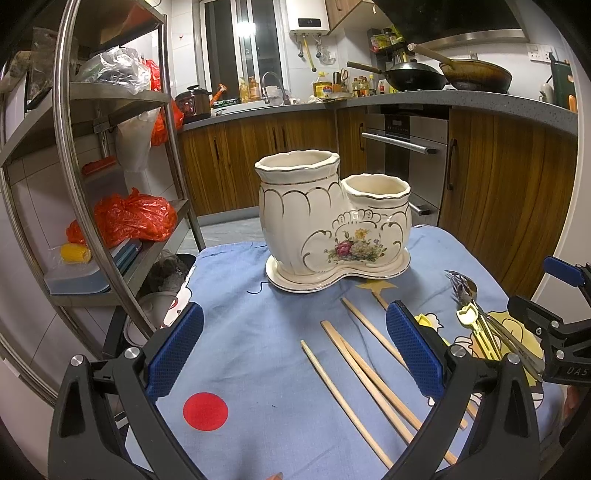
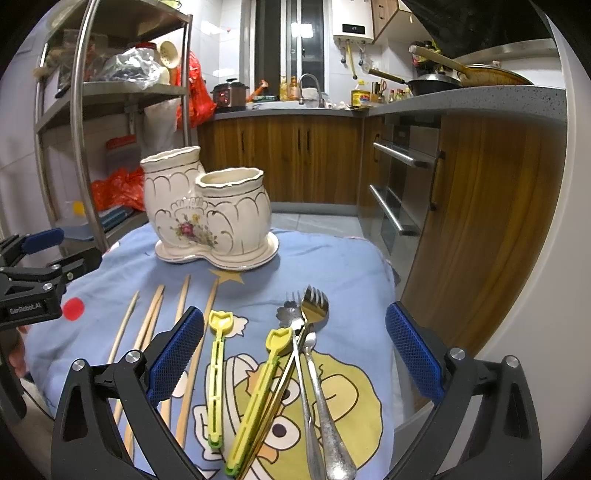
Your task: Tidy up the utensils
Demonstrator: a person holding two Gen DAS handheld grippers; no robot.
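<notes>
small kitchen, white tiled walls. wood-fronted cabinets (image 1: 258,147) under a grey countertop (image 1: 461,99). left of the cabinets, steel shelving rack (image 1: 110,155); right, built-in oven (image 1: 406,147). above the countertop, window (image 1: 240,40), white water heater (image 1: 308,16). pale floor.

Place: I see a home kitchen.
Counter: grey counter (image 1: 461,98) over wood cabinets (image 1: 258,147), with a built-in oven (image 1: 406,147).
Cookware: woks (image 1: 476,75) by bottles (image 1: 360,86); a rice cooker (image 2: 229,95) near the tap (image 1: 275,86).
Wall: water heater (image 1: 308,16).
Storage: steel rack (image 1: 122,92) holding red bags (image 1: 135,216).
</notes>
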